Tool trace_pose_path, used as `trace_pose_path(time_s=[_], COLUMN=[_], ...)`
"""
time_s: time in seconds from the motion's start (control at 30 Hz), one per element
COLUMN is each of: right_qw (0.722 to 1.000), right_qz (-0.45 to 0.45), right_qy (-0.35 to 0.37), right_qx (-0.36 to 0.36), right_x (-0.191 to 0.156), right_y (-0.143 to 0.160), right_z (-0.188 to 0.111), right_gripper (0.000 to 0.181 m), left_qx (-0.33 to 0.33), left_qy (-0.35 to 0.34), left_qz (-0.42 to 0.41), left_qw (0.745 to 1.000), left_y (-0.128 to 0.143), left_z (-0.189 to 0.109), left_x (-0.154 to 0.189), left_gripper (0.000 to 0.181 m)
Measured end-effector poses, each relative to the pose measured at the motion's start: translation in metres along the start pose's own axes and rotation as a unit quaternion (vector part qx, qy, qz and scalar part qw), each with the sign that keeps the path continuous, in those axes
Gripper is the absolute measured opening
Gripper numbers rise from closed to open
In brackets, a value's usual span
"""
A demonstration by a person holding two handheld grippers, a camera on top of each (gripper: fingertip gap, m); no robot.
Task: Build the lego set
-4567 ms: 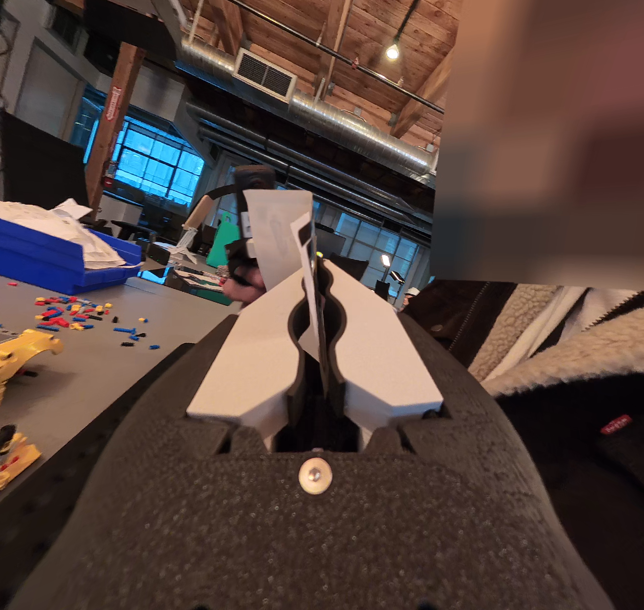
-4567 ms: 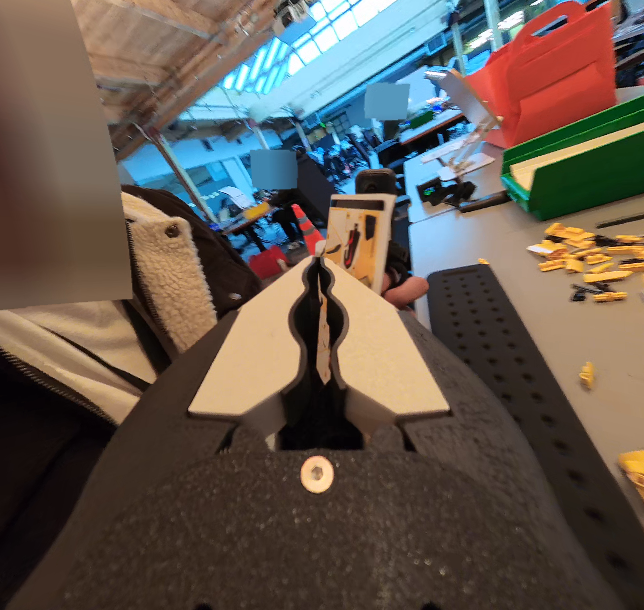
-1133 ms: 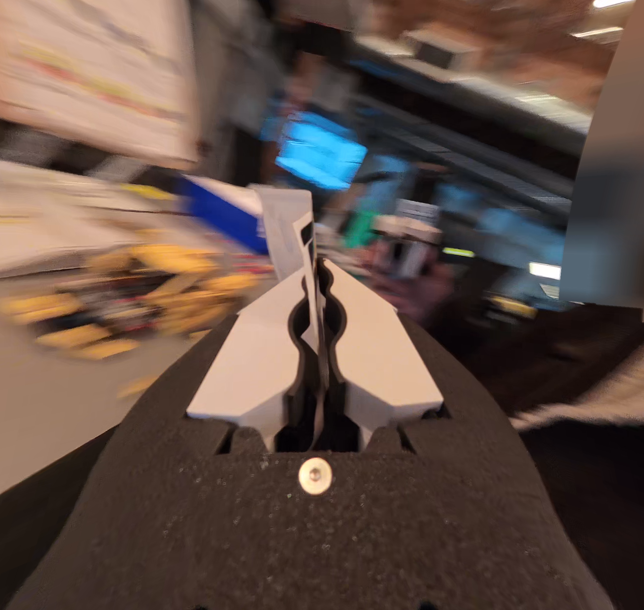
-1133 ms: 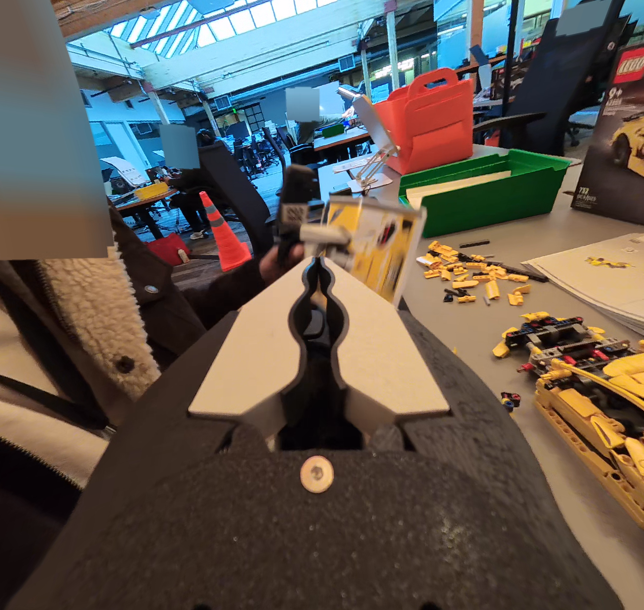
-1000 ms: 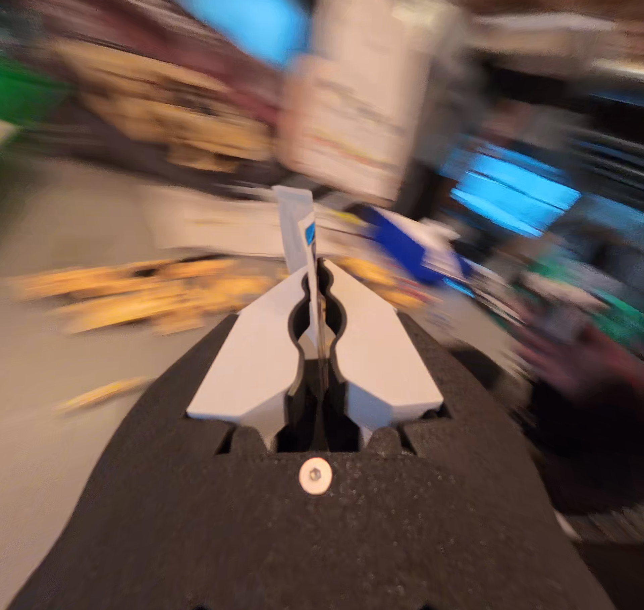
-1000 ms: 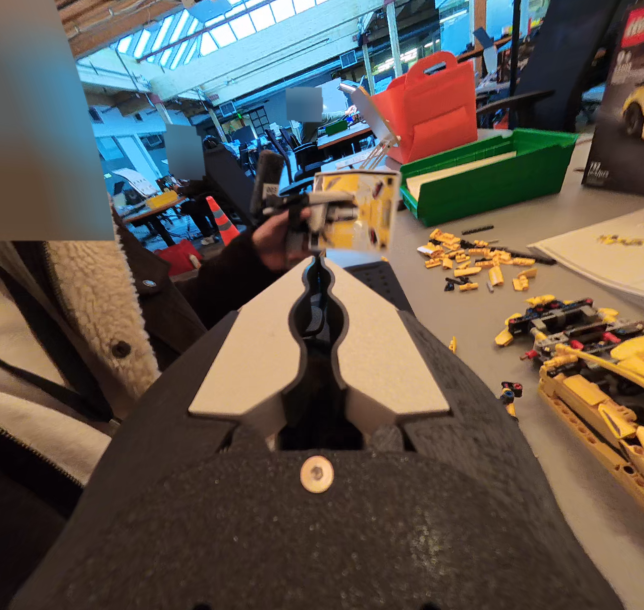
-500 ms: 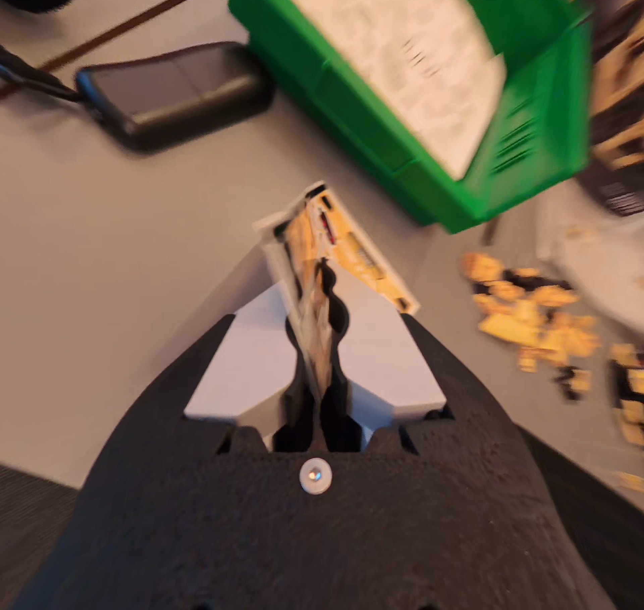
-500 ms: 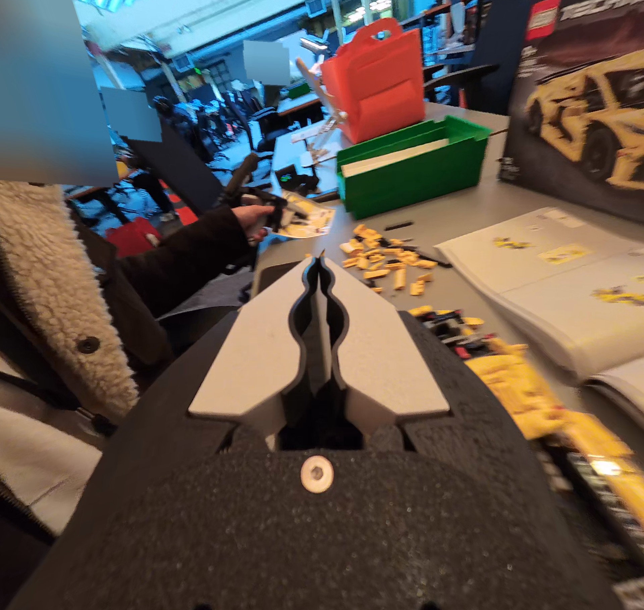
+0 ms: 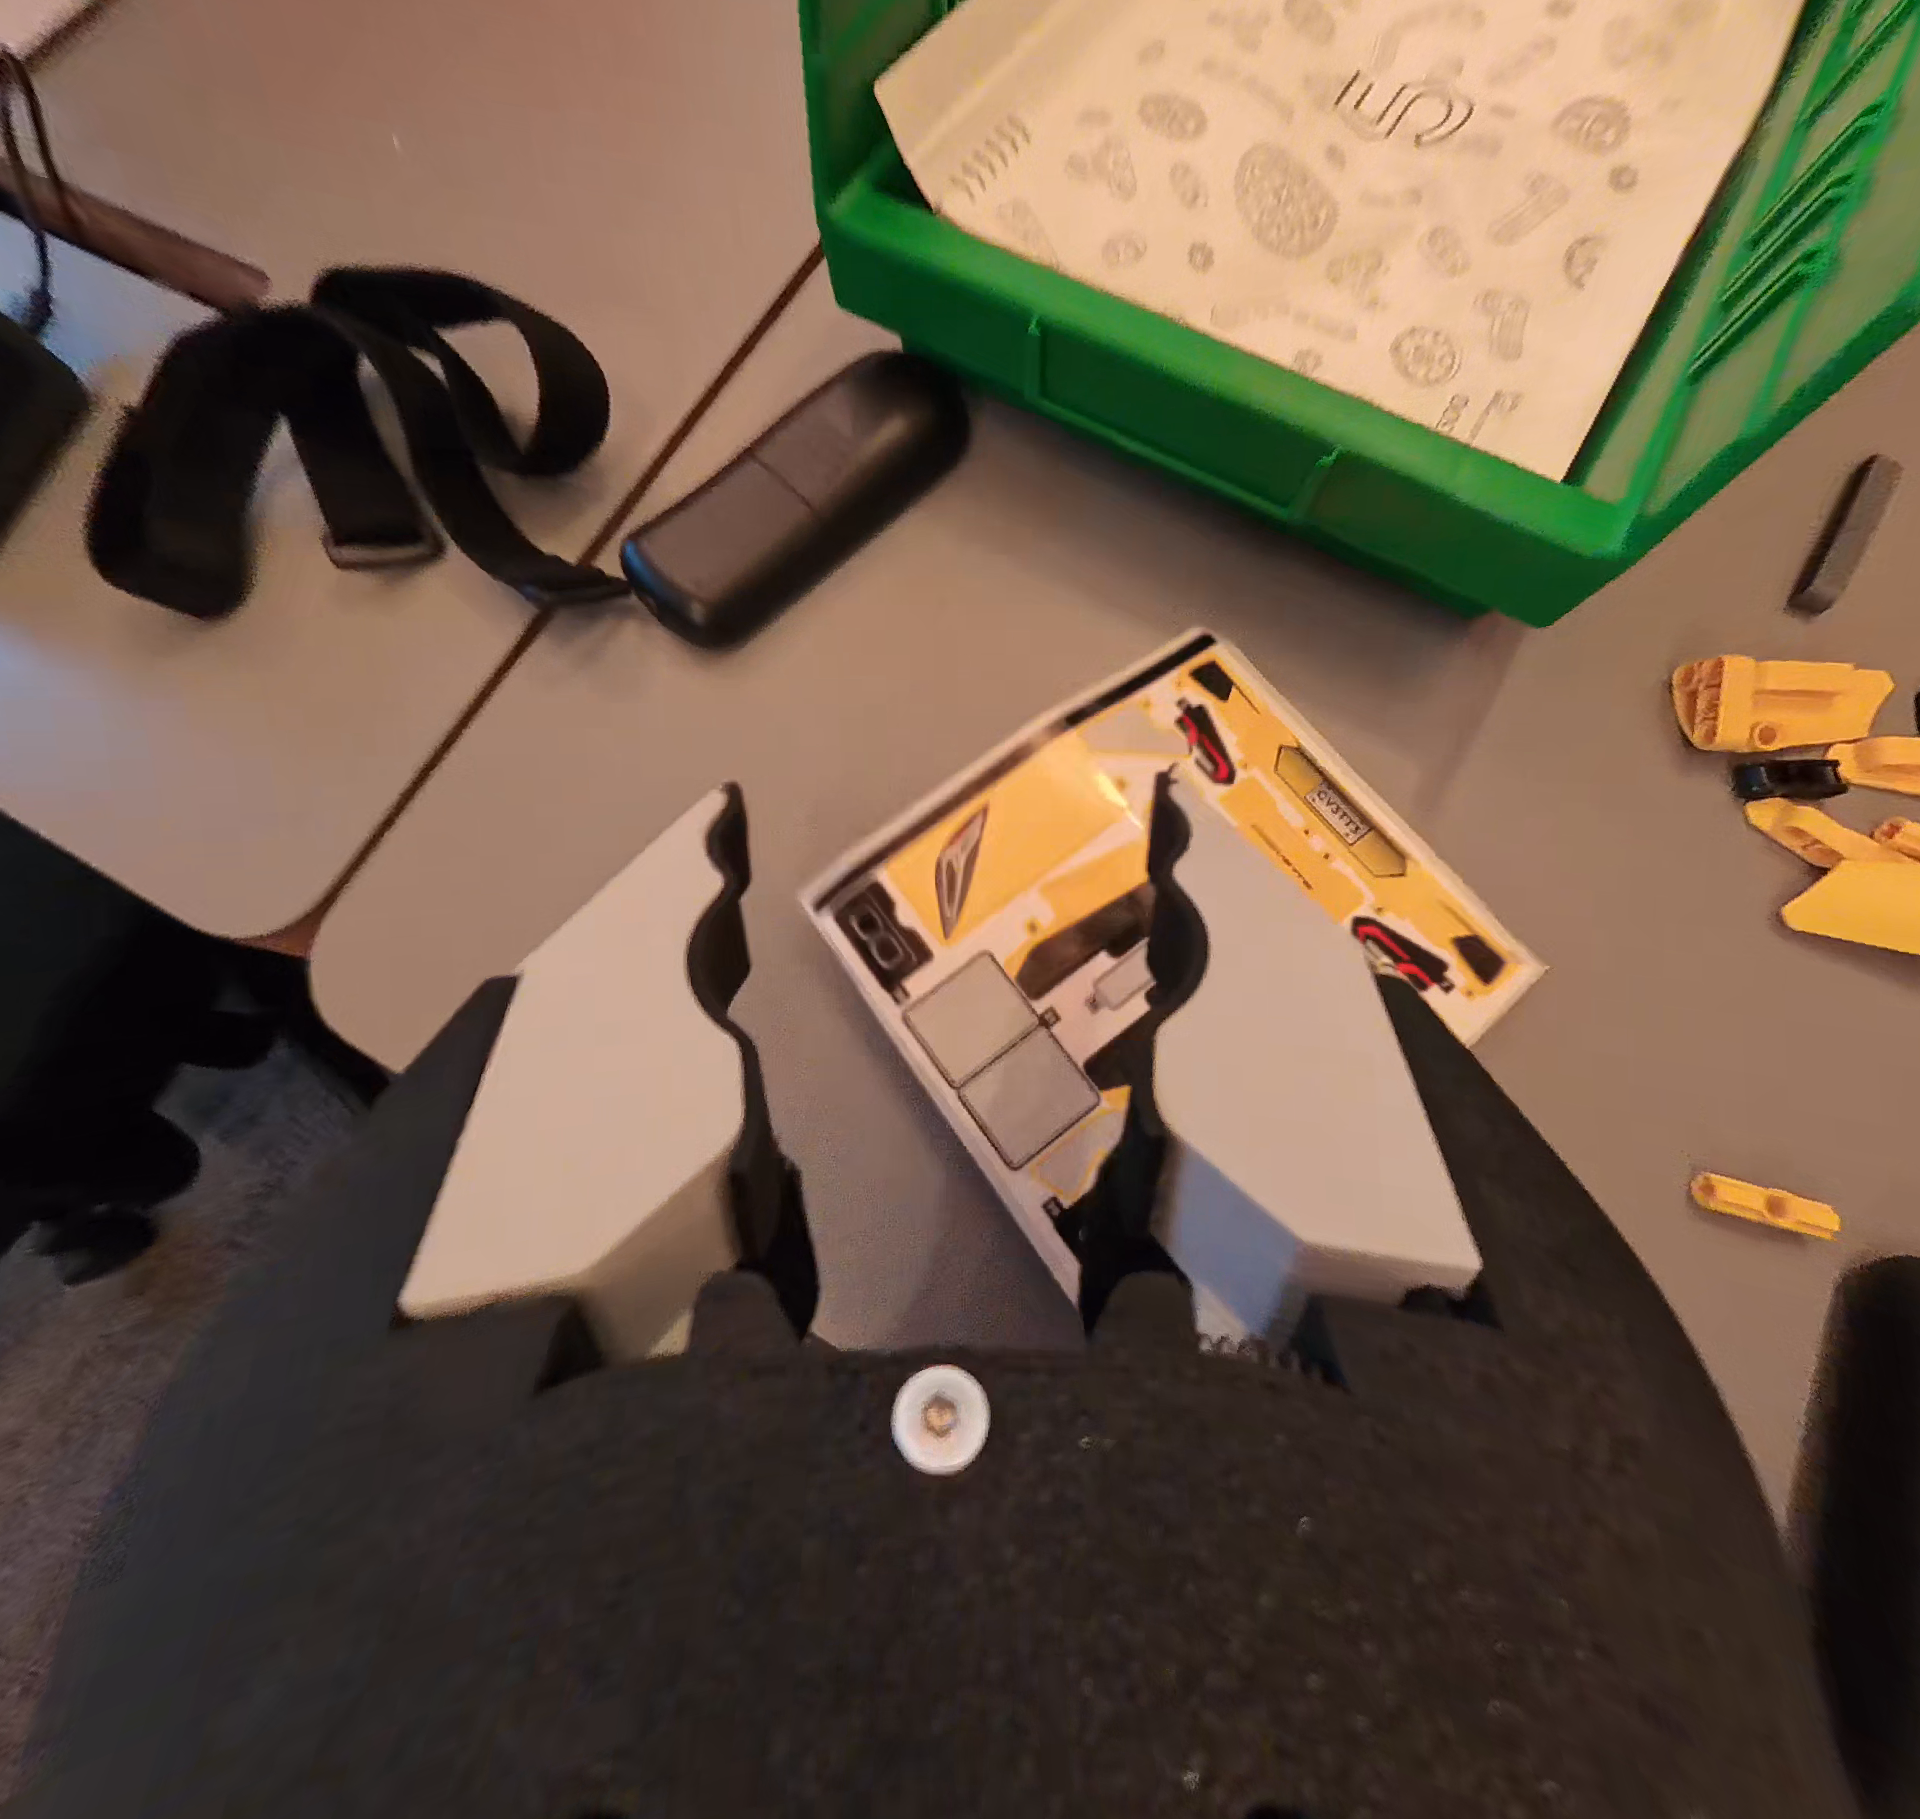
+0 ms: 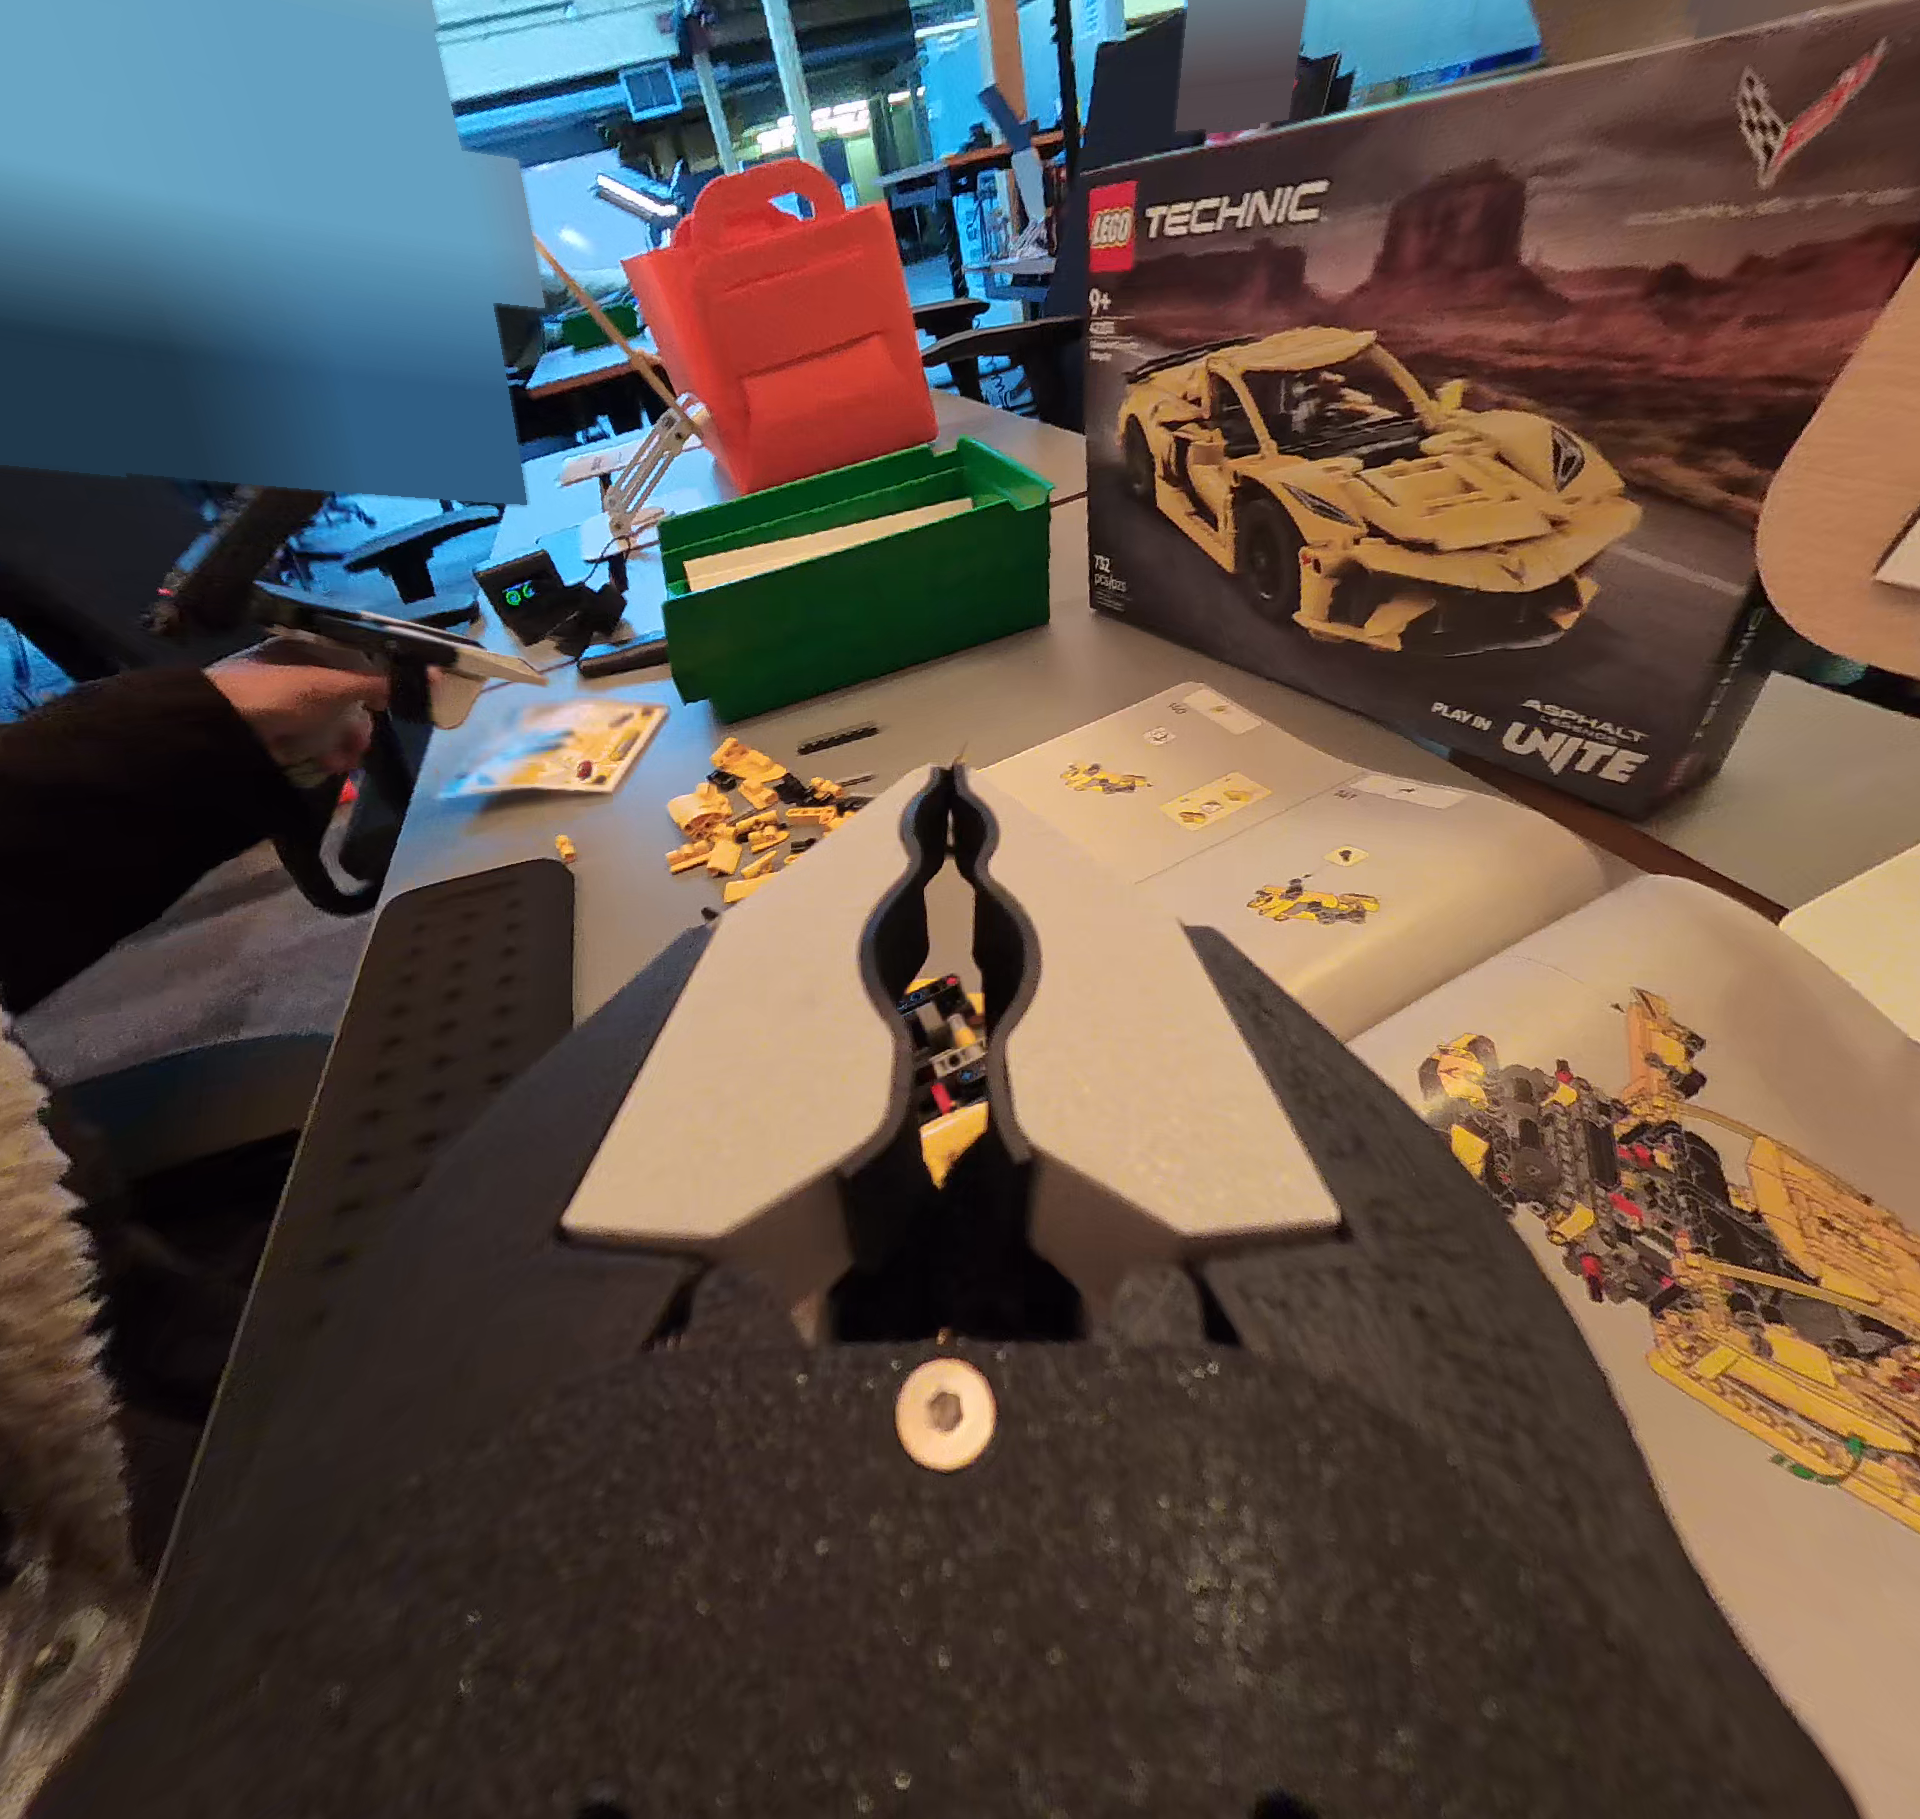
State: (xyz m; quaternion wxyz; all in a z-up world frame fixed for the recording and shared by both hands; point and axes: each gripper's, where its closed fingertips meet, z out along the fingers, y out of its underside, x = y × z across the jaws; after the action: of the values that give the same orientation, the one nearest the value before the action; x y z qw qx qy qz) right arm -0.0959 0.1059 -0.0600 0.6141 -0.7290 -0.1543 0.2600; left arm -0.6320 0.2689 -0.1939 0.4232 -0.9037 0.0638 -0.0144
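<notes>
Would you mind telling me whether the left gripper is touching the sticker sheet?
Apart: the right wrist view shows the left gripper raised, clear of the sticker sheet lying on the table.

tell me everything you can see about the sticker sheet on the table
The flat rectangular white-bordered sticker sheet lies face up on the grey table, turned diagonally in the left wrist view, just in front of the green plastic bin. It looks like glossy paper, with yellow, grey, black and red decals; glare hits its upper part. The open left tool hangs above it, one finger hiding part of it, not gripping it. Only the table visibly touches it.
</notes>
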Motion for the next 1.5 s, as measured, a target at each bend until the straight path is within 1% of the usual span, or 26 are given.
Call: trace_pose_path(time_s=[0.03, 0.1, 0.17, 0.23, 0.3, 0.37, 0.4, 0.47, 0.53, 0.63, 0.7, 0.73, 0.8, 0.83, 0.87, 1.0, 1.1, 1.2, 1.27, 1.3, 1.37, 1.5], right_qw=[1.0, 1.0, 1.0, 0.999, 0.998, 0.998, 0.998, 0.998, 0.998, 0.999, 1.0, 1.0, 0.999, 0.999, 0.999, 0.999, 0.999, 0.998, 0.998, 0.998, 0.998, 0.997], right_qz=[0.004, -0.006, -0.028, -0.046, -0.064, -0.066, -0.064, -0.062, -0.057, -0.037, -0.017, -0.004, 0.022, 0.03, 0.033, 0.018, 0.013, 0.021, 0.023, 0.02, 0.02, 0.032], right_qy=[-0.003, -0.018, -0.012, -0.001, 0.003, -0.003, -0.008, -0.017, -0.027, -0.021, -0.016, -0.018, -0.027, -0.032, -0.033, -0.022, -0.027, -0.038, -0.041, -0.04, -0.04, -0.049], right_qx=[0.002, 0.009, 0.006, 0.002, 0.009, 0.009, 0.008, 0.008, 0.006, -0.01, -0.008, -0.001, 0.014, 0.018, 0.02, 0.019, 0.029, 0.039, 0.04, 0.043, 0.046, 0.051], right_x=[0.001, -0.002, -0.001, 0.001, -0.001, -0.006, -0.01, -0.02, -0.033, -0.048, -0.058, -0.063, -0.073, -0.077, -0.079, -0.079, -0.079, -0.079, -0.079, -0.078, -0.078, -0.078], right_y=[0.001, 0.002, 0.004, 0.007, 0.006, 0.005, 0.004, 0.004, 0.011, 0.034, 0.046, 0.05, 0.057, 0.061, 0.065, 0.079, 0.075, 0.073, 0.073, 0.072, 0.072, 0.071], right_z=[0.002, 0.003, 0.003, 0.001, -0.001, -0.004, -0.006, -0.012, -0.021, -0.036, -0.048, -0.053, -0.058, -0.058, -0.057, -0.054, -0.056, -0.059, -0.06, -0.061, -0.063, -0.064], right_gripper=[0.0, 0.0, 0.0, 0.0, 0.0, 0.0, 0.0, 0.0, 0.0, 0.0, 0.0, 0.0, 0.0, 0.0, 0.0, 0.0, 0.0, 0.0, 0.0, 0.0, 0.0, 0.0], left_qx=[0.007, 0.029, 0.072, 0.116, 0.162, 0.199, 0.208, 0.196, 0.159, 0.094, 0.051, 0.019, -0.044, -0.069, -0.091, -0.128, -0.153, -0.168, -0.18, -0.178, -0.181, -0.184], left_qy=[-0.001, 0.0, -0.008, -0.003, 0.038, 0.114, 0.164, 0.282, 0.375, 0.443, 0.462, 0.463, 0.461, 0.466, 0.469, 0.452, 0.425, 0.404, 0.398, 0.395, 0.384, 0.376], left_qz=[0.008, 0.031, 0.047, 0.05, 0.05, 0.054, 0.059, 0.072, 0.102, 0.204, 0.286, 0.329, 0.381, 0.388, 0.385, 0.339, 0.348, 0.348, 0.349, 0.352, 0.364, 0.382], left_qw=[1.0, 0.999, 0.996, 0.992, 0.985, 0.972, 0.962, 0.936, 0.908, 0.868, 0.838, 0.823, 0.8, 0.792, 0.79, 0.815, 0.821, 0.829, 0.829, 0.829, 0.829, 0.824], left_y=[-0.005, -0.018, -0.038, -0.06, -0.082, -0.097, -0.099, -0.089, -0.062, -0.003, 0.043, 0.066, 0.1, 0.11, 0.117, 0.12, 0.132, 0.139, 0.144, 0.144, 0.144, 0.143], left_z=[-0.003, -0.009, -0.019, -0.031, -0.045, -0.059, -0.067, -0.084, -0.099, -0.111, -0.113, -0.112, -0.109, -0.111, -0.114, -0.119, -0.119, -0.115, -0.114, -0.113, -0.111, -0.11], left_x=[0.001, 0.004, 0.006, 0.015, 0.04, 0.084, 0.113, 0.18, 0.244, 0.32, 0.353, 0.363, 0.376, 0.382, 0.388, 0.402, 0.401, 0.404, 0.407, 0.408, 0.408, 0.409], left_gripper=[0.084, 0.088, 0.088, 0.087, 0.086, 0.082, 0.08, 0.075, 0.075, 0.074, 0.074, 0.073, 0.07, 0.066, 0.061, 0.049, 0.04, 0.036, 0.033, 0.028, 0.024, 0.023])
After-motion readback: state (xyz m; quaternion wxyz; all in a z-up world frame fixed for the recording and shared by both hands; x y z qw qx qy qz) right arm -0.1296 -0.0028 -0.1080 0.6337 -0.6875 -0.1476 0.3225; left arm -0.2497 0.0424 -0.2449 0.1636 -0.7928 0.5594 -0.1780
